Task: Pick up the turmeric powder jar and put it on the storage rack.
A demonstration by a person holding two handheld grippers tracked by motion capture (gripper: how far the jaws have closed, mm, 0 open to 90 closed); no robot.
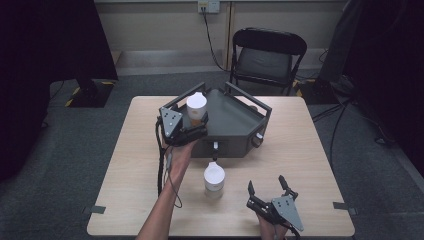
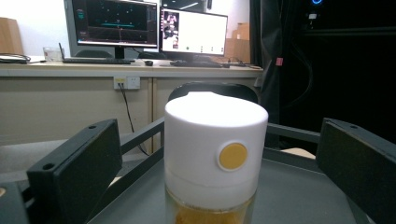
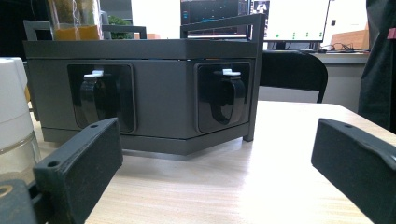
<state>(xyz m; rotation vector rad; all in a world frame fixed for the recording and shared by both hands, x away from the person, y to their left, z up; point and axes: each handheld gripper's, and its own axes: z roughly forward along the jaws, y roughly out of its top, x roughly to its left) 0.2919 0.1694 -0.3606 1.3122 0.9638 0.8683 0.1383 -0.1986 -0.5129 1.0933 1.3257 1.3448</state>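
High view: left hand-held gripper (image 1: 200,131) sits at the near-left edge of the grey tray (image 1: 235,120), reaching toward the white-capped jar (image 1: 196,108) that stands upright on the tray's left part. Jar holds an orange-yellow filling at the bottom.

Left gripper view: jar (image 2: 215,158) stands between the two black jaws, which are spread wide; visible gap on both sides, no contact. Yellow round dot on the cap faces the camera.

Second white-capped jar (image 1: 214,179) stands upright on the counter (image 1: 300,165), near side of the tray, between the two forearms.

Right hand-held gripper (image 1: 267,192) held over the near-right part of the counter, jaws wide apart, nothing between them. Right gripper view: it faces the tray's front wall (image 3: 163,93), well apart from it; second jar (image 3: 14,121) at the left edge.

Folding chair (image 1: 267,55) stands beyond the counter's far side.
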